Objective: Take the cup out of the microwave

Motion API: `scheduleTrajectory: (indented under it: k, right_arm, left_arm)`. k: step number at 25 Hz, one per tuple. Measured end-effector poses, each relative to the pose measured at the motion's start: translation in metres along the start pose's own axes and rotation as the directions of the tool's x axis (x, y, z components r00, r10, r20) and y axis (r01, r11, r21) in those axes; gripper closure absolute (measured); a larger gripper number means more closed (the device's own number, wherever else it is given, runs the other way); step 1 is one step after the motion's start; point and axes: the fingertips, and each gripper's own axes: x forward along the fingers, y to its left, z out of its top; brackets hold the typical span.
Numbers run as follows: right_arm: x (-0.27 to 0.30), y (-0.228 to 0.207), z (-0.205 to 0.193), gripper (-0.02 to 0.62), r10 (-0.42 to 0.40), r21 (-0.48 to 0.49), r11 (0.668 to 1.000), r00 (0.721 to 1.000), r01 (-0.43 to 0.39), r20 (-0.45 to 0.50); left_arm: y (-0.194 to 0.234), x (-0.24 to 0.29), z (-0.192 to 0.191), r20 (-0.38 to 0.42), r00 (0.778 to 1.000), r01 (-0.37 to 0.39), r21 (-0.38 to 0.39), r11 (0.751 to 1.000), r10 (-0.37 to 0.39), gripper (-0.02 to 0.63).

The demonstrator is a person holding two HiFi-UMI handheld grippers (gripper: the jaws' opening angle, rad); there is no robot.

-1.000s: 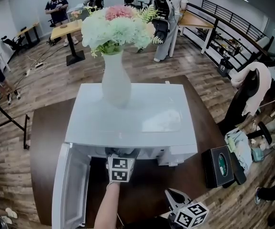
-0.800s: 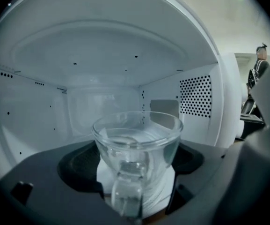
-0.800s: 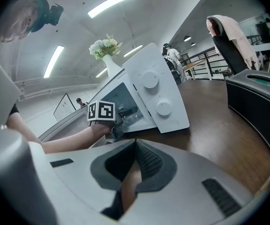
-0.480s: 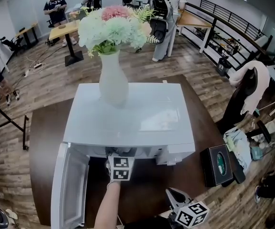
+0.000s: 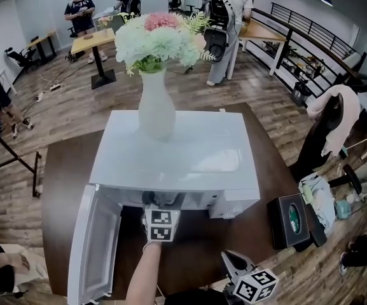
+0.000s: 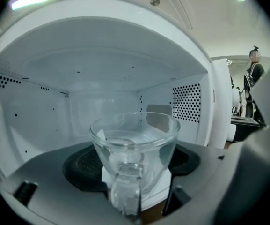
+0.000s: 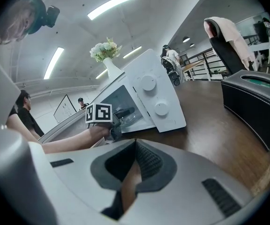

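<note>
My left gripper has the cup inside the microwave.
The cup is clear glass, round like a bowl, and looks empty, with its handle facing me. The left jaws press on its two sides. The microwave is a smooth white box with its door open. My right gripper is low over the brown wood table, jaws squeezed together. A white vase of flowers stands on top.

overhead on microwave, gripper views share it
</note>
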Motion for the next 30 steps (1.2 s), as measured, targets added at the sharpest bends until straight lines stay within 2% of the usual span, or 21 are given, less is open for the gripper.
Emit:
scheduleTrajectory:
  k: [13,18,30]
  right_arm:
    - [-0.021,0.021,-0.001,0.6,0.067,-0.024,0.998,0.998,-0.066,0.017]
    - [-0.029,0.03,-0.003,0.6,0.1,-0.043,0.994,0.995,-0.099,0.027]
    - [-0.054,0.05,-0.02,0.6,0.158,-0.06,0.986,0.987,-0.156,0.033]
  left_arm:
    - [0.003,-0.059,0.018,0.027,0.998,-0.058,-0.005,0.998,0.058,0.224]
    - [-0.004,-0.084,0.012,0.029,0.997,-0.075,-0.033,0.997,0.076,0.224]
    - [-0.02,-0.15,-0.004,0.023,0.993,-0.113,-0.046,0.992,0.114,0.224]
